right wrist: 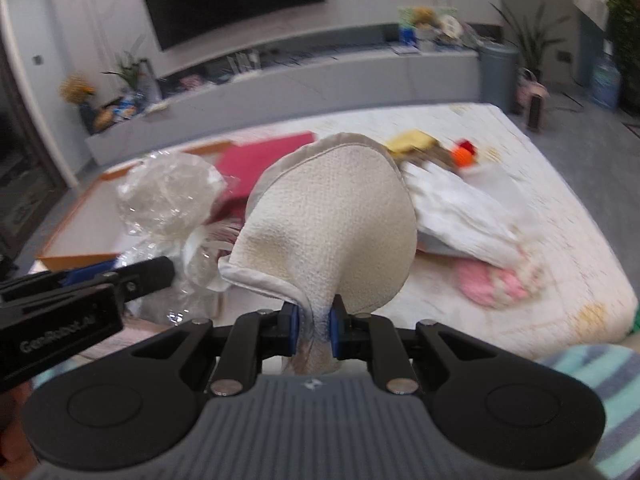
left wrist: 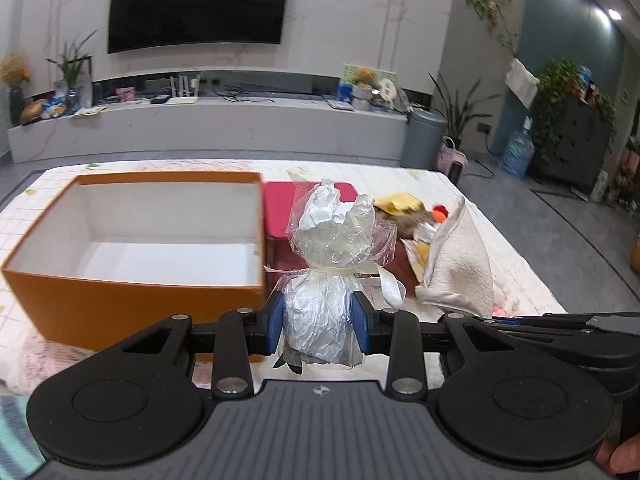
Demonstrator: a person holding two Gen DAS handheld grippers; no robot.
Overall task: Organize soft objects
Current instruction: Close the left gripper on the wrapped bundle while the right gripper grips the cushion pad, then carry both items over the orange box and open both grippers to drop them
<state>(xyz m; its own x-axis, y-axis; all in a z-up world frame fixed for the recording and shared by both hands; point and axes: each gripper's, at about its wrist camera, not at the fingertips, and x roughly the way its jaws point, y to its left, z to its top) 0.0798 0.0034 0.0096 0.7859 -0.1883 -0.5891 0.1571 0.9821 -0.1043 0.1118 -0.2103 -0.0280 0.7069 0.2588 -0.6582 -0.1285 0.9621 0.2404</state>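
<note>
**Crinkled foil and cream cloth both lifted, box still bare**

Crinkled silver foil fills the left tool — its blue pads press both sides of a cellophane-wrapped bundle tied with a pale ribbon, held upright above the bed. The right tool is clenched on a pinch of cream cloth, which fans up and out in front of it, off the bed.

Just beyond the bundle, to its left, the orange box sits open, its white inside showing nothing at all. A red lid or tray lies against its far side.

Further back on the bed a heap remains — a white garment, a pink fuzzy piece, something yellow and an orange-red item.

By my reading the sorting has barely begun: two items are in hand, none is boxed, and the heap is yet to be dealt with.
</note>
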